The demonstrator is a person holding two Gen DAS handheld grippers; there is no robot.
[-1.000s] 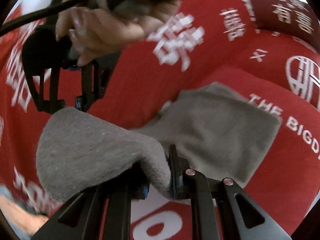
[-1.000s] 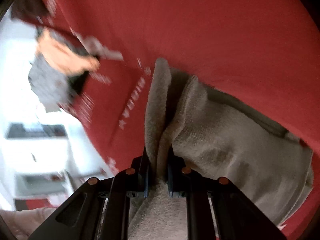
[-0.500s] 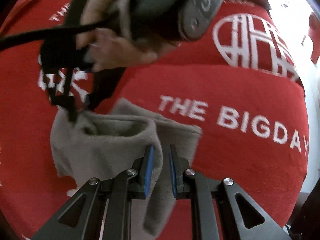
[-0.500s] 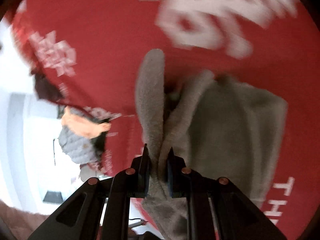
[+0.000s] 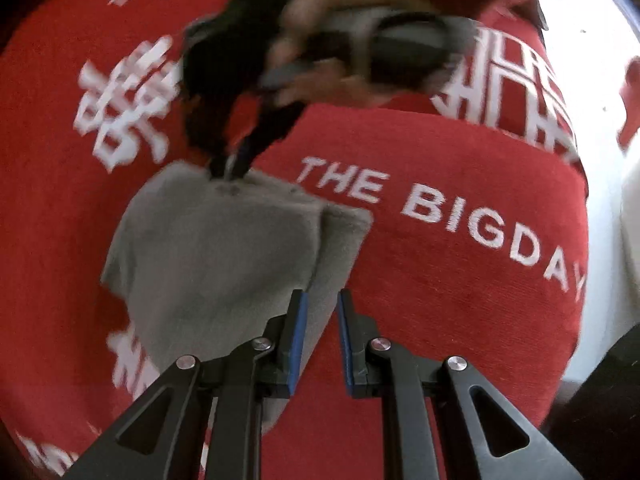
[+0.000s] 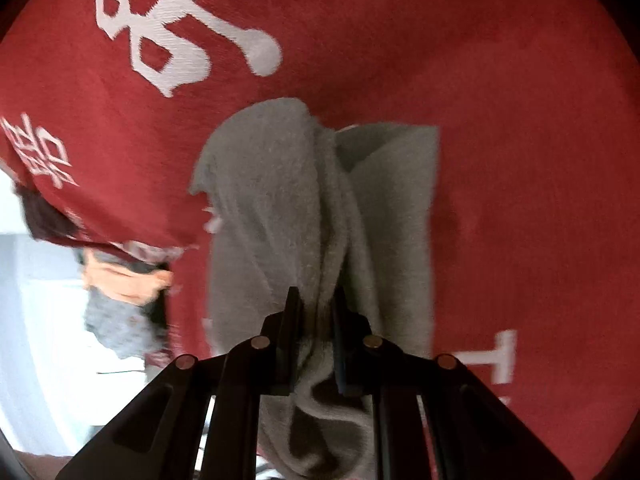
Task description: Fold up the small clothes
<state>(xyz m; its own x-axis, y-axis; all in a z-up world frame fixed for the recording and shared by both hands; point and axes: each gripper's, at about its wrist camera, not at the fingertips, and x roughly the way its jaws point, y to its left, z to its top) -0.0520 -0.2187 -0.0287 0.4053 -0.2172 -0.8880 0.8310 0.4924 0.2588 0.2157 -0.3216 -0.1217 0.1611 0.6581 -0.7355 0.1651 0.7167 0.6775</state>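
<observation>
A small grey cloth lies folded over on a red cloth-covered surface. My left gripper is slightly open just above the cloth's near right edge and holds nothing. My right gripper shows blurred at the cloth's far corner, held by a hand. In the right wrist view the right gripper is shut on a bunched fold of the grey cloth, which hangs ahead of the fingers.
The red cover carries white lettering "THE BIGDAY" and Chinese characters. Its edge drops to a white floor at the right. The person's other hand and grey sleeve show at the left.
My left gripper let go of the cloth and opened; the cloth now lies flatter, folded over itself. My right gripper carried its corner across and down toward the surface.
</observation>
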